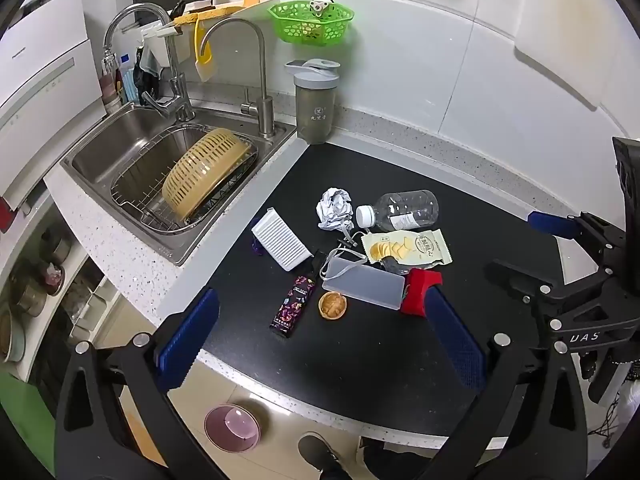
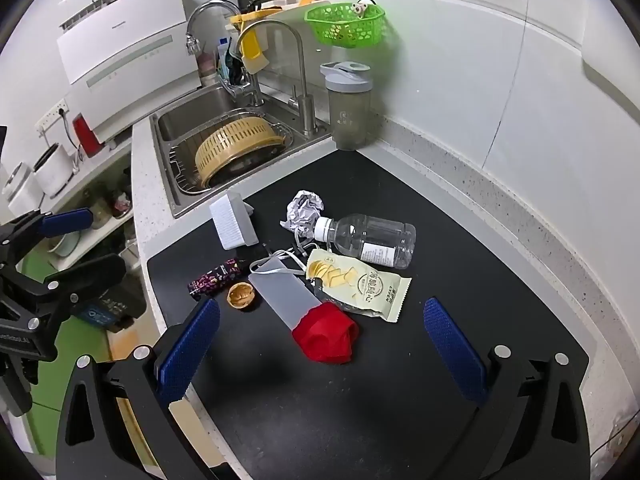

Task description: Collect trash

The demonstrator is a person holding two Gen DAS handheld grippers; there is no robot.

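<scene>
Clutter sits in one loose group on the black mat (image 2: 400, 400): I count one crumpled paper ball (image 2: 305, 212), one clear plastic bottle (image 2: 368, 240) lying on its side with its white cap just beside the paper, one chip bag (image 2: 360, 284), one walnut shell half (image 2: 241, 295), one dark patterned tube (image 2: 216, 280), one frosted flat case (image 2: 286, 294), one red cloth (image 2: 326, 334) and one white ribbed block (image 2: 232, 222). My left gripper (image 1: 322, 338) is spread wide, holding nothing, hovering over the mat's near edge; my right gripper (image 2: 322, 350) is likewise released and empty, above the mat in front of the red cloth. There are two taps over the sink (image 2: 168, 128), one yellow colander (image 2: 236, 148) tipped in the wire rack, one grey shaker cup (image 2: 350, 112) at the mat's far corner, and one green basket (image 2: 344, 26) on the wall. The case covers one end of the chip bag and the cloth overlaps the case's near end. A thin white cord (image 2: 288, 258) runs under the bag, and I cannot tell where it ends. Print on the bag and bottle label is too small to read.
</scene>
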